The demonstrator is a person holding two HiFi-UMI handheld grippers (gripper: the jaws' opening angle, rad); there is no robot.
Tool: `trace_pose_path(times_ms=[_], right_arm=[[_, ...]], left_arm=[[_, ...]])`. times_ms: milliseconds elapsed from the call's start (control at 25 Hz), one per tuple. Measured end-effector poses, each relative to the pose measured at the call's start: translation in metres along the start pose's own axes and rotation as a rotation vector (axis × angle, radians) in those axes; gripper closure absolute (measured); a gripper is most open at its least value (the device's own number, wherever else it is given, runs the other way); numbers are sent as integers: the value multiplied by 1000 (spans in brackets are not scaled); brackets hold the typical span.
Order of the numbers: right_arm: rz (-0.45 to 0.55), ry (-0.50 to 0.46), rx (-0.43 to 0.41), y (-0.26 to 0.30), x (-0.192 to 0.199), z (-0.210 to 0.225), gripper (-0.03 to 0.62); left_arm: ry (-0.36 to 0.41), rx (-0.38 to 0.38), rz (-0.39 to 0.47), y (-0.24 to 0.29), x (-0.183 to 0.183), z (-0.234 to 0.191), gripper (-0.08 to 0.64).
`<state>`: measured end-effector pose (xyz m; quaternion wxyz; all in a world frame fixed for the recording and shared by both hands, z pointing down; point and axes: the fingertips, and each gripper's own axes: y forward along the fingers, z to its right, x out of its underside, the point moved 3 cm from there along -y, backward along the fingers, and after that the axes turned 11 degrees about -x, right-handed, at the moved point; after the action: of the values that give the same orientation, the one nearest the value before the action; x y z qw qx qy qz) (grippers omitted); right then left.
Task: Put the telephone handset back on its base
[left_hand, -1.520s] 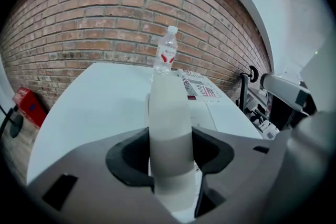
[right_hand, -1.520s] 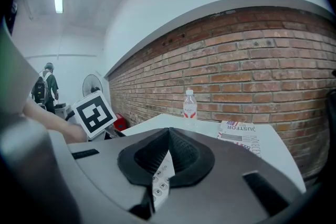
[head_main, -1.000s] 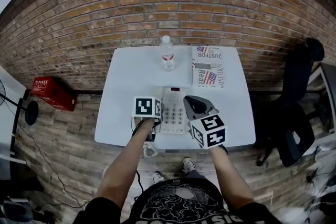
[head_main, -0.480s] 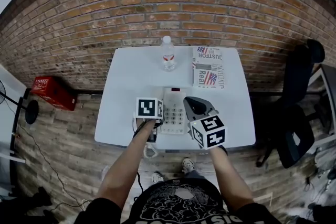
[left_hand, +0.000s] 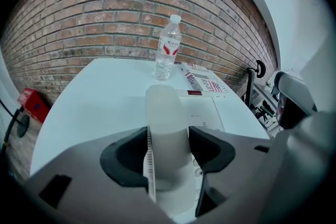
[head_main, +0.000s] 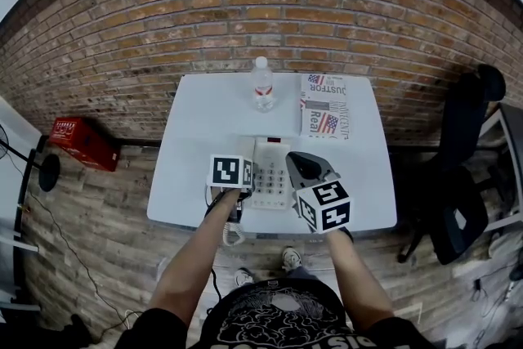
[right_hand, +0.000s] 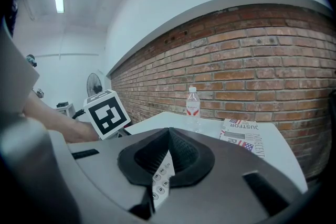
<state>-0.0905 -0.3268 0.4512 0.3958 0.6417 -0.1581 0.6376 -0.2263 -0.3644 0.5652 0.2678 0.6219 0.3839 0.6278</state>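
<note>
Left claw (left_hand: 169, 147): jaws opening, grip let go. The handset (left_hand: 167, 128) stands between the pads, which are right beside it on both sides; no clear squeeze visible. The handset lies lengthwise on the left side of the phone base (left_hand: 206, 110), far end pointing toward the bottle (left_hand: 167, 49). It looks seated on the base, not lifted.

Right claw (right_hand: 169, 149): clenched, pads meeting, nothing held. The keypad (right_hand: 161, 176) shows through the slit below the pads, so this claw sits over the right part of the phone. In the right gripper view the left claw's marker cube (right_hand: 107, 113) is off to the left, with the person's hand (right_hand: 73, 131) behind it.

Head view: both claws are at the near edge of the white table (head_main: 204, 118), left one over the phone's left side, right one just beside it on the right. The coiled cord (head_main: 233, 234) hangs off the front edge under the left claw.

Further out: the bottle is upright at the back centre of the table and the newspaper (head_main: 324, 106) is flat at the back right, well apart from the phone. The brick wall (head_main: 245, 4) is behind the table. A red crate (head_main: 80, 145) sits on the floor to the left, a black office chair (head_main: 466, 167) to the right.
</note>
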Motion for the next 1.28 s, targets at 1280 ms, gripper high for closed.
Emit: trace_pose_path(times_ms=[1280], right_arm=[[91, -75, -29, -10, -65, -4, 591]], left_arm=[[65, 26, 741, -176, -81, -32, 490]])
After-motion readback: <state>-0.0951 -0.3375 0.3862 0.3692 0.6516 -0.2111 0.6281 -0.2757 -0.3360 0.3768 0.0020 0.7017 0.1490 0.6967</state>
